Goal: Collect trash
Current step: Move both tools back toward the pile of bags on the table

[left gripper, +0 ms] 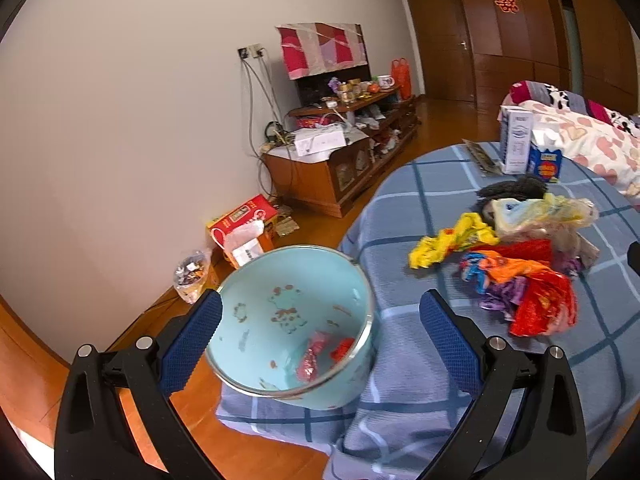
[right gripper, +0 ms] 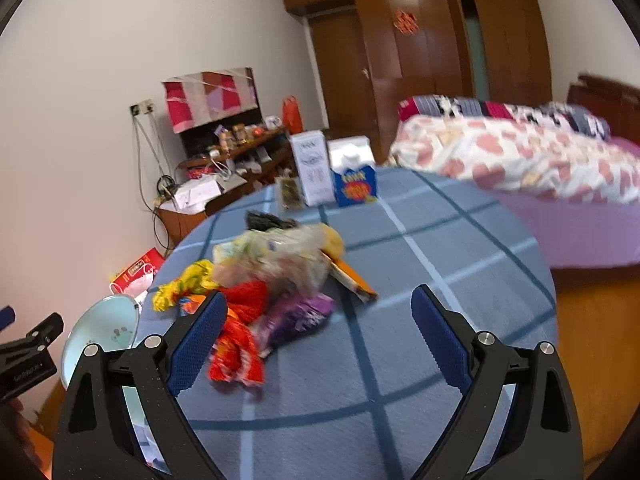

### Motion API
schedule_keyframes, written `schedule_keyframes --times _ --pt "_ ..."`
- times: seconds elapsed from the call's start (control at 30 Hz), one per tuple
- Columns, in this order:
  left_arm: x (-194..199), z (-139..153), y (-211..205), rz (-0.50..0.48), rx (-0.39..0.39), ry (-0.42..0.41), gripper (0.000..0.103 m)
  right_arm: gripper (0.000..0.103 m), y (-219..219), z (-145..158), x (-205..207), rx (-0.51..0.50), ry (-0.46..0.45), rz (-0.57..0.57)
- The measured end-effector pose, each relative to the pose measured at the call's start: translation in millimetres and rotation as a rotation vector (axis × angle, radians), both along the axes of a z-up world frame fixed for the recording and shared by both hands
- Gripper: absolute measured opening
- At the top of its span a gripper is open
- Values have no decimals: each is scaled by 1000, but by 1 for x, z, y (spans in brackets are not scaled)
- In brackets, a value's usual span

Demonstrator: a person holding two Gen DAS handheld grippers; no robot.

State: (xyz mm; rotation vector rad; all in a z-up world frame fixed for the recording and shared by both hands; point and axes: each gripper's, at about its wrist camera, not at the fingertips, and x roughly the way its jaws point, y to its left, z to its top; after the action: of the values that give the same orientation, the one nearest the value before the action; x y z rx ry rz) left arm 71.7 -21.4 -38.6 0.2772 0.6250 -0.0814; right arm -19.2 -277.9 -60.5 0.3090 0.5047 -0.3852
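Note:
A pile of crumpled wrappers (left gripper: 520, 264) in yellow, red, orange and purple lies on the blue checked tablecloth (left gripper: 420, 216). A light blue bin (left gripper: 288, 308) with cartoon prints stands tilted at the table's left edge, with red wrappers (left gripper: 320, 356) inside. My left gripper (left gripper: 320, 300) is open around the bin's mouth, and its left pad (left gripper: 192, 344) is close to the rim. My right gripper (right gripper: 320, 298) is open above the table, just right of the wrapper pile (right gripper: 264, 292). The right wrist view also shows the bin (right gripper: 104, 328) at far left.
A white carton (right gripper: 314, 172), a blue box (right gripper: 356, 186) and a dark packet (right gripper: 290, 194) stand at the table's far side. A bed (right gripper: 520, 160) lies to the right. A cluttered wooden cabinet (left gripper: 340, 152) lines the wall, with a red box (left gripper: 244, 228) on the floor.

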Motion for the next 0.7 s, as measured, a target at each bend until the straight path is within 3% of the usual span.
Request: schedule_keyframes --times 0.13,0.2,0.4,0.5,0.7 --pt "-5 -6 -10 -37 -12 26 97 90 -16 -7 -5 10 48 -20" --pt "-6 -14 -17 -55 -10 47 97 83 -24 -12 -10 12 68 -36" --pt "-4 -34 -32 -112 -34 113 97 76 -41 -24 -16 15 100 -60" --pt "-1 -45 -39 -124 -28 132 97 67 -48 -29 -11 17 117 -60" --pt "18 -51 -44 -138 -24 140 96 61 -61 -32 13 22 141 -14"
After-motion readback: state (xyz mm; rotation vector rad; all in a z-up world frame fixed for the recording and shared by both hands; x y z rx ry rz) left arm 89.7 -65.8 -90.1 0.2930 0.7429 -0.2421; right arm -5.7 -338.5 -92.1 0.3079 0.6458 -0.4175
